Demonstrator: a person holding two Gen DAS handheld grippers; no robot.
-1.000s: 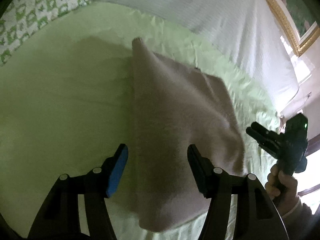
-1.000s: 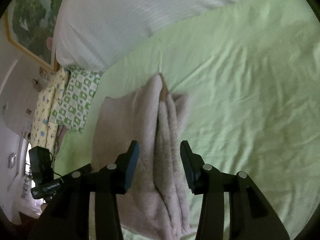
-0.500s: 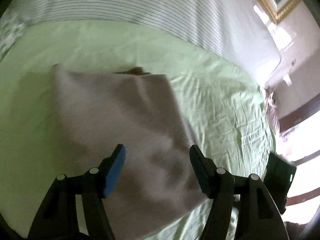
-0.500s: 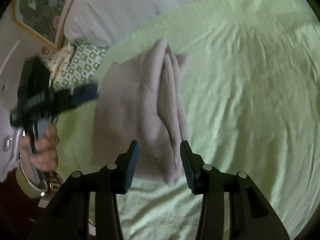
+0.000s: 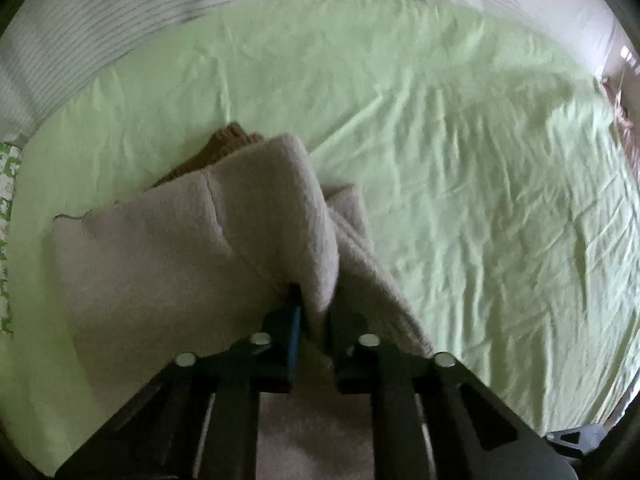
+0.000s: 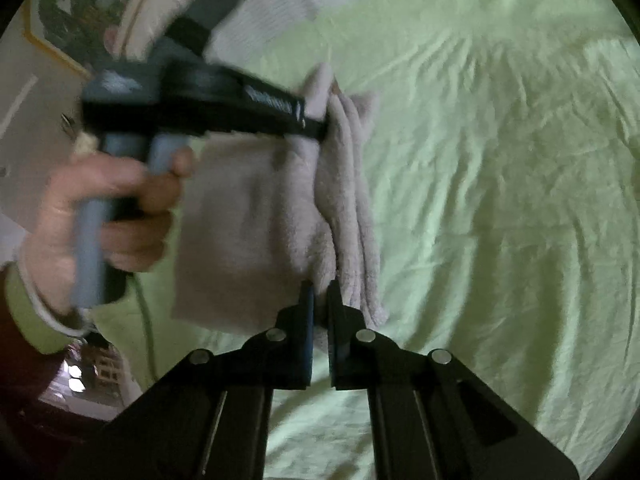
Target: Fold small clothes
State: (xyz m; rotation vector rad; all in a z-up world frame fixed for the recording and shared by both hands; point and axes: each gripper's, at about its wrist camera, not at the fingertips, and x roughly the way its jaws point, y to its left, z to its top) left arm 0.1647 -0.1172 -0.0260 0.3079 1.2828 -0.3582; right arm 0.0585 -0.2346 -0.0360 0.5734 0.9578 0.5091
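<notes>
striped pillow (image 5: 120,20) beyond beige cloth (image 5: 160,248) on green sheet (image 5: 480,200)

The garment (image 5: 168,248) is pale beige-grey, with a brown part (image 5: 224,144) at its far end. The sheet (image 5: 460,184) is light green. The pillow (image 5: 100,28) is white with fine grey stripes. The tools (image 5: 314,320) are black with blue pads (image 5: 295,332).

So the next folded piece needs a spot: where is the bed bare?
Bare: the light green bedsheet right of the beige fleecy garment, up to the striped white bedding. Crowded: the garment's left side, by the patterned pillow.
</notes>
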